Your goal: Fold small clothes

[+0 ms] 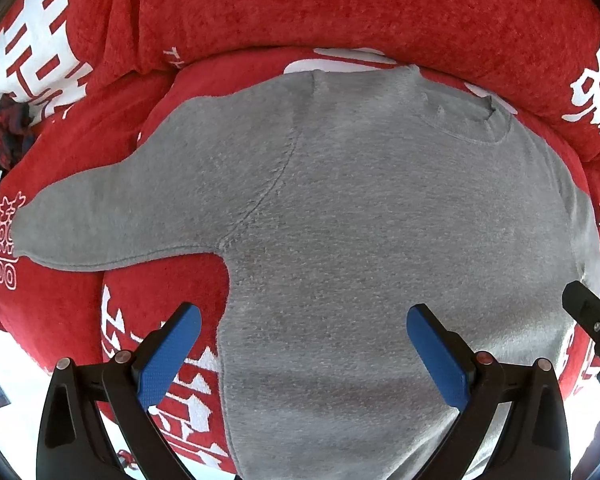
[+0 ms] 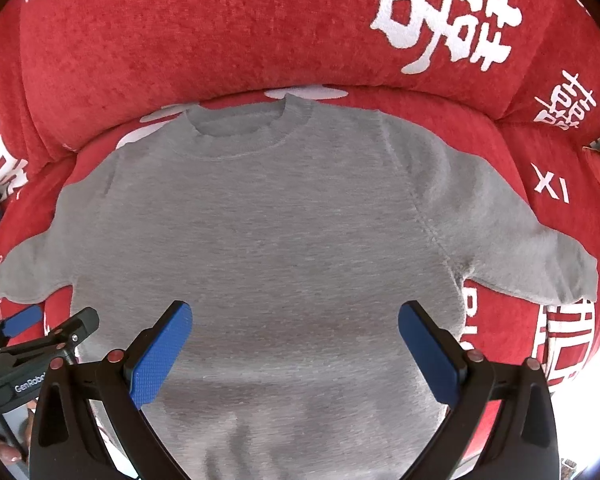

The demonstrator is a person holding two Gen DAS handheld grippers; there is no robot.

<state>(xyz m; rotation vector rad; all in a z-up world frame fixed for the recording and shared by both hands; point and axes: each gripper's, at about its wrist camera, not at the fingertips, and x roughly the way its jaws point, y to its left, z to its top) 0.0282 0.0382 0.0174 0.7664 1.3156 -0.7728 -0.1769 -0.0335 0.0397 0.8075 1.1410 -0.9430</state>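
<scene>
Grey sweatshirt [image 2: 284, 232] lies flat, front up, spread on seat of a red sofa cover [image 2: 204, 28] w/ white characters; round neckband [image 2: 240, 136] points toward the backrest, hem toward the cameras. Both sleeves extend outward: one sleeve [image 1: 112, 216] reaches to the left in the left wrist view, the other sleeve [image 2: 512, 236] to the right in the right wrist view, each lying on red fabric. Left gripper [image 1: 304, 344] hovers above the lower body of the garment near its left side seam, jaws wide apart, nothing between the blue pads [image 1: 168, 356]; left pad sits over red cover, right pad over grey cloth. Right gripper [image 2: 296, 340] hovers above the lower centre of the sweatshirt, jaws likewise wide apart and empty, both pads over grey cloth. Each gripper appears at the edge of the other's view: black body w/ blue tip at lower left in the right wrist view, at right edge in the left wrist view. Contact btw. pads and fabric cannot be judged. A dark patterned cloth [image 1: 8, 132] lies at far left beyond the sofa cover.
</scene>
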